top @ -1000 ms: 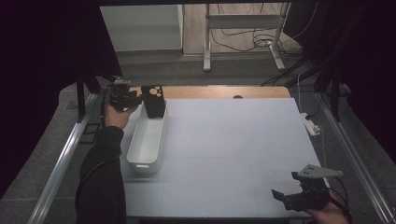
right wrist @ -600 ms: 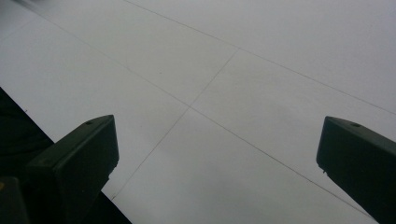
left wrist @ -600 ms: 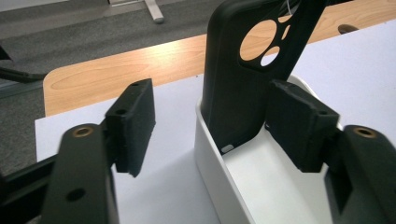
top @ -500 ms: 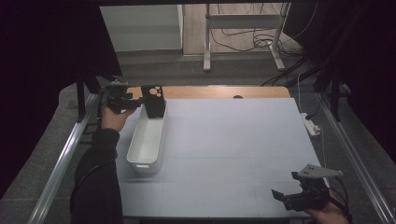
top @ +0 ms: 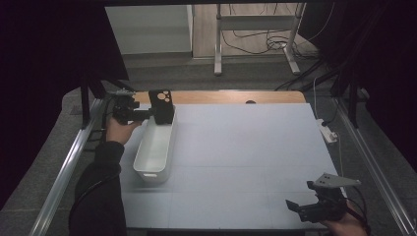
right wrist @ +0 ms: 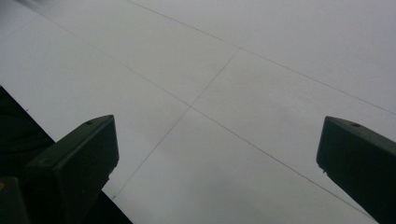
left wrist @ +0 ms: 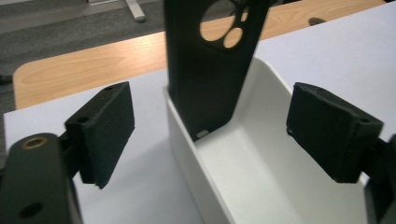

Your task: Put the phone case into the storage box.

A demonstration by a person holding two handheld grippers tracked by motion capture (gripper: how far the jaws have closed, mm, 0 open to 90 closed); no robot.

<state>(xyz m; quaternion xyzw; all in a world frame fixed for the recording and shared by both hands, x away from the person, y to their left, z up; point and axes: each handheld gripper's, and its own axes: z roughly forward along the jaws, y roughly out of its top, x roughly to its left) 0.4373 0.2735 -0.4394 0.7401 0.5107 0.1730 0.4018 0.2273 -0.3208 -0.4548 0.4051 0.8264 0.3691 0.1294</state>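
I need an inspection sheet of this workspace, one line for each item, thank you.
Surface: white table with thin seams, wooden edge at the far side.
Job's things: black phone case standing upright in the far end of the white bin.
Clutter: nothing seen.
Grippers: left tool open, jaws on either side of the case, apart from it; right tool open over bare table, near corner.
Cables: white power strip at the right edge; cables on the floor beyond.
Surroundings: metal stand, dark curtains.
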